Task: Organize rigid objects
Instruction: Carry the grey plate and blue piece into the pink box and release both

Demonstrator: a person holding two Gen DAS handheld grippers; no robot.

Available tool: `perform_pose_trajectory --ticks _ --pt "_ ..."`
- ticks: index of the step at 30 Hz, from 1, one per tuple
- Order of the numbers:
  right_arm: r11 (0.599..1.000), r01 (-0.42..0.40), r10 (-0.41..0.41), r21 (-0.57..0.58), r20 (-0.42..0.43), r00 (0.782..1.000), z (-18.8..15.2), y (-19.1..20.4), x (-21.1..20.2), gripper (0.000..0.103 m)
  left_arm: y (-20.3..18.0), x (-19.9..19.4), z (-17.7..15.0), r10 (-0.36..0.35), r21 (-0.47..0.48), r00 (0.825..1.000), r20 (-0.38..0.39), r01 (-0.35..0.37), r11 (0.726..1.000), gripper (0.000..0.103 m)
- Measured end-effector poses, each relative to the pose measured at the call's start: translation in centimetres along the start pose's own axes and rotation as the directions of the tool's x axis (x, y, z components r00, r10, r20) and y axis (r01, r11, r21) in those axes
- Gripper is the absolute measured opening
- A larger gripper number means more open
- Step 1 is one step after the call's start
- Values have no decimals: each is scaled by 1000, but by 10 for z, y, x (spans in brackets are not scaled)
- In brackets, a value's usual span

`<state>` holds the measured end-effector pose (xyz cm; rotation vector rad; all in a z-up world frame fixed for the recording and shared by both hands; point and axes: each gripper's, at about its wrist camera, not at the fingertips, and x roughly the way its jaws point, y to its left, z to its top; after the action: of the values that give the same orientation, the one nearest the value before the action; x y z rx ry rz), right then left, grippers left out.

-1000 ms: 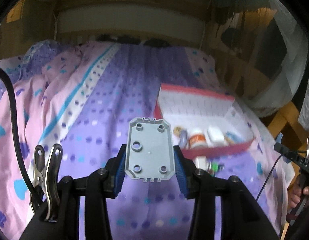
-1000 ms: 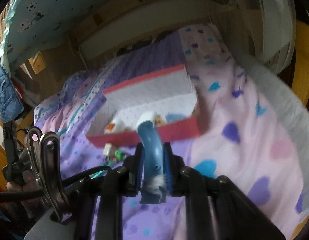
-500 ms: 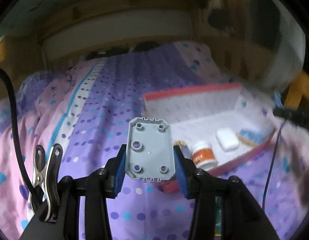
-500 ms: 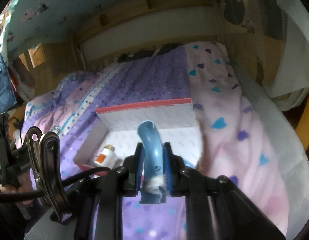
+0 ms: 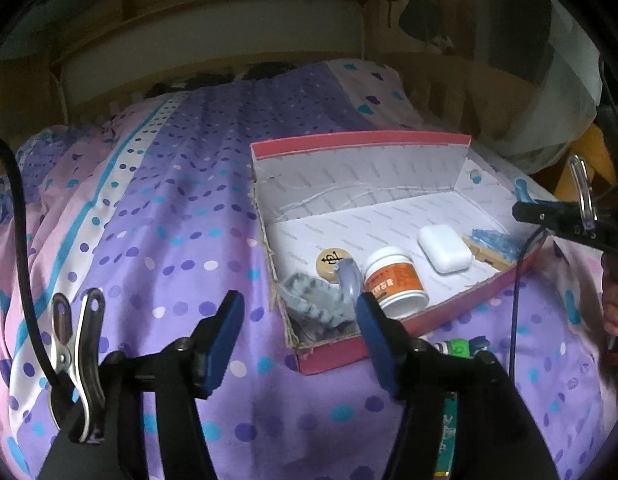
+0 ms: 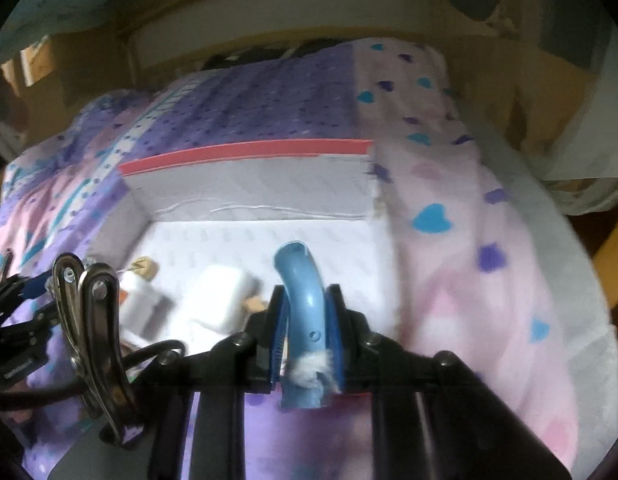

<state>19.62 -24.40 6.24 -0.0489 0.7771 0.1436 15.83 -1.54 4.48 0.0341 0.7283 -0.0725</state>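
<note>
Left wrist: grey plate [image 5: 315,306] in box corner, beyond opening, empty claw [image 5: 299,338].

I see a purple dotted bedspread [image 5: 181,208], a red-rimmed white box [image 5: 361,140], a white case [image 5: 445,248], an orange-labelled white jar [image 5: 393,280] (label unreadable), a blue curved piece [image 6: 303,304].

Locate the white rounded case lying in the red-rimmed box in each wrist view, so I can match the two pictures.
Left wrist view: the white rounded case lies on the box floor, right of centre, beside the orange-labelled jar.
Right wrist view: the same case, blurred, sits lower left of centre, just left of the right gripper.
Shared landmark: the red top edge of the box's back wall.
</note>
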Motion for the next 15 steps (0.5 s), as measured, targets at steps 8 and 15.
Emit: perform_pose_trajectory --ticks 8,15 --pt "999 39 -38 23 -31 999 -4 -2 -2 42 24 -21 -13 -62 -108 997 44 66 992 69" --pt "999 34 -36 31 56 998 -26 9 -22 57 28 -28 -35 -111 -114 990 -85 101 988 69"
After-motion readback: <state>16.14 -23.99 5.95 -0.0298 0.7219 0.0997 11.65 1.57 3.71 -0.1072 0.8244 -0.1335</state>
